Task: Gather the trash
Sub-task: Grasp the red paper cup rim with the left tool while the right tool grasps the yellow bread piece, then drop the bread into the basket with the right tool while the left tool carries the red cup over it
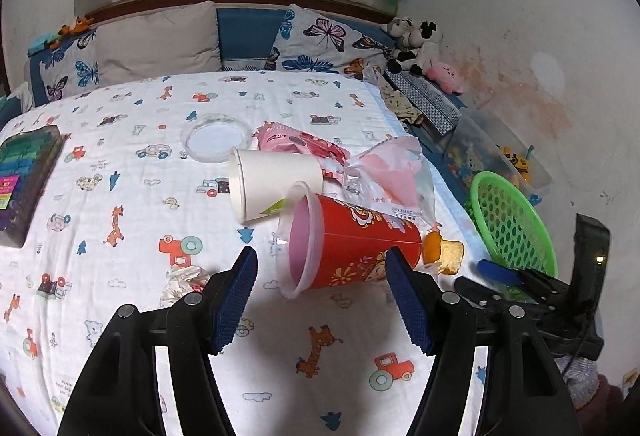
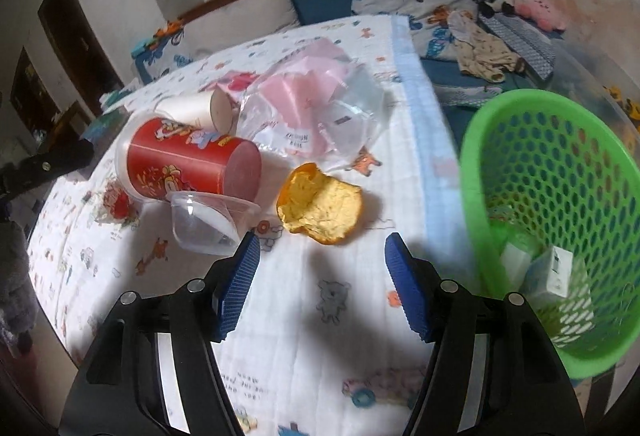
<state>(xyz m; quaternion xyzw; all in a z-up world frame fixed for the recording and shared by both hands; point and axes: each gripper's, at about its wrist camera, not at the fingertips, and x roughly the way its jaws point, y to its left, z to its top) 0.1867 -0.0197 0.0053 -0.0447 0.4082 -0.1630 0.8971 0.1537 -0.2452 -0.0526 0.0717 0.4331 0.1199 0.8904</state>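
Observation:
Trash lies on a cartoon-print bedspread [image 1: 132, 203]. A red plastic cup [image 1: 344, 248] lies on its side, mouth toward my open, empty left gripper [image 1: 320, 276], just ahead of it. Behind it lie a white paper cup [image 1: 272, 183], a pink wrapper [image 1: 296, 143], a clear bag with pink plastic [image 1: 388, 175] and a clear lid [image 1: 218, 137]. An orange peel [image 2: 320, 203] lies just ahead of my open, empty right gripper [image 2: 320, 268]. A clear small cup [image 2: 208, 220] lies by the red cup [image 2: 192, 159]. A green basket [image 2: 560, 203] with small boxes is at right.
A crumpled wrapper [image 1: 180, 280] lies left of my left gripper. A dark box [image 1: 24, 179] sits at the bed's left edge. Pillows [image 1: 160, 39] and plush toys [image 1: 420, 47] line the headboard. A clear toy bin [image 1: 500, 155] stands by the wall.

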